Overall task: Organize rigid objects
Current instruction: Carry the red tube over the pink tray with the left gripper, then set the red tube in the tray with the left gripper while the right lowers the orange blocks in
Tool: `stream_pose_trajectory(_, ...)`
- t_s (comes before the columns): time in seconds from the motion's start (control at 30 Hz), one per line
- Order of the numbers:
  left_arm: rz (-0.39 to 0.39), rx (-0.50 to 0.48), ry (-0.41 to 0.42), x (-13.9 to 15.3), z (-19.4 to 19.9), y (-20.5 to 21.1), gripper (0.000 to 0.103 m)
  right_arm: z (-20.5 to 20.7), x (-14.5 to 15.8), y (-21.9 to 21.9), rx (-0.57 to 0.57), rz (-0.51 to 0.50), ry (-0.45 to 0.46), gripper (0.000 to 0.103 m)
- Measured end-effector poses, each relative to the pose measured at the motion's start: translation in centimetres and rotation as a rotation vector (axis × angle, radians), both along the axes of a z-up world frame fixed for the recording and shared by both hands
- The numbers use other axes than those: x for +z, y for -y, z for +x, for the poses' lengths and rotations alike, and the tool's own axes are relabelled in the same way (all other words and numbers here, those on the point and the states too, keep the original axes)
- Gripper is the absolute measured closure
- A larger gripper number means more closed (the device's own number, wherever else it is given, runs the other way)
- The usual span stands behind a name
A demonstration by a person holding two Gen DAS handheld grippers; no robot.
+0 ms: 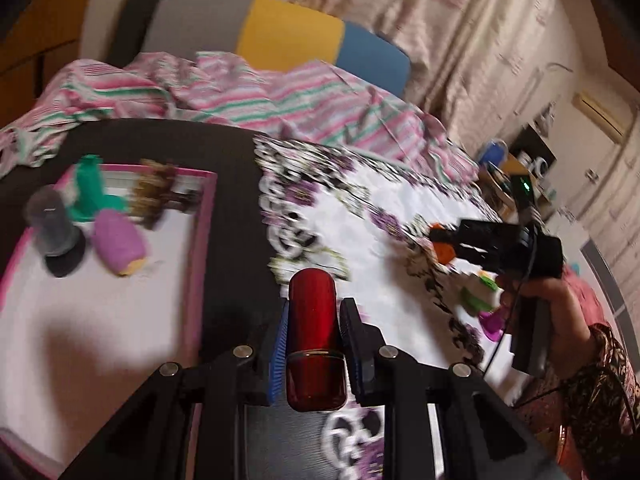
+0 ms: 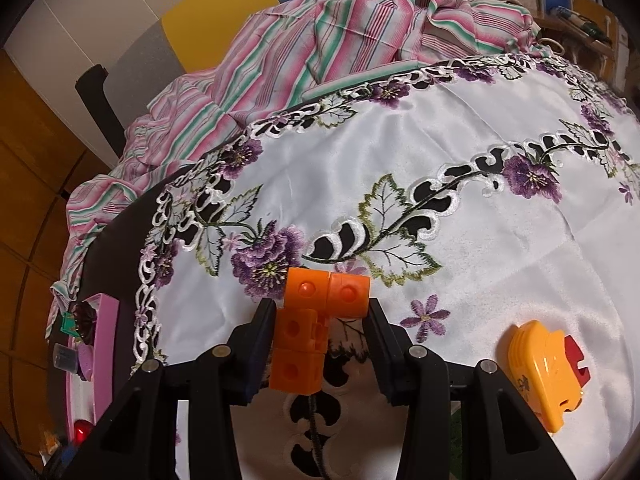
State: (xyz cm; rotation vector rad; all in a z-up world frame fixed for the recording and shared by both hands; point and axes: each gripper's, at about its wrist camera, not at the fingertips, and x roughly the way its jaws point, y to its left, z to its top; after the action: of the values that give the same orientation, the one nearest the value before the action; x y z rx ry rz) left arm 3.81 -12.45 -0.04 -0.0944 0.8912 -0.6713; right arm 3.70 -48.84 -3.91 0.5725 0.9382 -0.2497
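Note:
My left gripper [image 1: 314, 312] is shut on a shiny red cylinder [image 1: 314, 336], held over the edge of the embroidered white cloth [image 1: 360, 216], just right of a pink-rimmed white tray [image 1: 204, 224]. The tray holds a grey spool [image 1: 54, 224], a green spool [image 1: 92, 188], a purple spool [image 1: 118, 242] and a brown object [image 1: 154, 194]. My right gripper [image 2: 322, 308] is shut on an orange piece of linked cubes [image 2: 316, 320], above the cloth [image 2: 440, 128]. It also shows in the left wrist view [image 1: 442, 240].
A yellow and red toy [image 2: 544, 368] lies on the cloth at the right. Green and purple toys [image 1: 484, 304] lie under the right gripper. A striped pink sheet [image 2: 320, 24] is bunched at the back. The tray's pink rim [image 2: 105, 332] shows at far left.

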Motion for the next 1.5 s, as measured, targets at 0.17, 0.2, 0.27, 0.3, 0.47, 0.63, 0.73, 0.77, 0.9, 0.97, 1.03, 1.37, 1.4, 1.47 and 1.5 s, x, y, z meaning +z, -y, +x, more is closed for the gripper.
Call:
stream_pose_trajectory(0.17,-0.009,0.103,-0.005,-0.1,1.4,-4.5,0.078,0.3,0.5,-0.7,0.023,-0.034,0.016,0.058)
stream_pose_trajectory(0.2,-0.008,0.122,-0.007,-0.2,1.7,-5.4,0.078,0.3,0.6,-0.8,0.026,-0.041,0.013,0.058)
stream_pose_trajectory(0.27,0.003,0.157,-0.009,-0.5,2.3,-6.9,0.078,0.3,0.6,-1.0,0.033,-0.044,0.013,0.058)
stream_pose_trajectory(0.3,0.006,0.178,-0.011,-0.7,2.7,-7.8,0.078,0.3,0.7,-1.0,0.028,-0.045,0.012,0.058)
stream_pose_trajectory(0.47,0.041,0.24,-0.016,-1.7,4.1,-10.6,0.078,-0.2,1.3,-2.1,0.024,-0.003,0.027,0.058)
stream_pose_trajectory(0.63,0.094,0.275,-0.042,-3.3,5.8,-12.6,0.078,-0.4,2.0,-5.7,0.075,0.05,0.038,0.058)
stream_pose_trajectory(0.73,0.114,0.286,-0.042,-3.7,6.4,-13.3,0.078,-0.3,2.6,-7.7,0.104,0.071,0.048,0.058)
stream_pose_trajectory(0.77,0.118,0.293,-0.041,-3.8,6.7,-13.6,0.078,-0.3,2.9,-8.6,0.121,0.08,0.056,0.058)
stream_pose_trajectory(0.9,0.137,0.303,-0.042,-4.3,7.3,-14.3,0.078,0.1,3.7,-11.6,0.178,0.082,0.065,0.058)
stream_pose_trajectory(0.97,0.142,0.309,-0.049,-4.5,7.7,-14.5,0.078,0.2,3.9,-12.7,0.203,0.092,0.067,0.058)
stream_pose_trajectory(1.03,0.145,0.318,-0.053,-4.7,8.1,-14.8,0.078,0.4,4.2,-14.1,0.226,0.103,0.072,0.058)
stream_pose_trajectory(1.37,0.165,0.341,-0.056,-5.4,8.8,-15.5,0.078,1.7,4.4,-20.3,0.33,0.138,0.076,0.058)
stream_pose_trajectory(1.4,0.162,0.346,-0.06,-5.5,8.8,-15.7,0.078,1.8,4.3,-20.6,0.334,0.14,0.076,0.058)
stream_pose_trajectory(1.47,0.159,0.353,-0.061,-5.6,9.1,-16.0,0.078,1.9,4.3,-21.6,0.348,0.147,0.077,0.058)
stream_pose_trajectory(1.5,0.162,0.358,-0.058,-5.6,9.1,-16.0,0.078,1.9,4.3,-22.0,0.354,0.15,0.076,0.058)
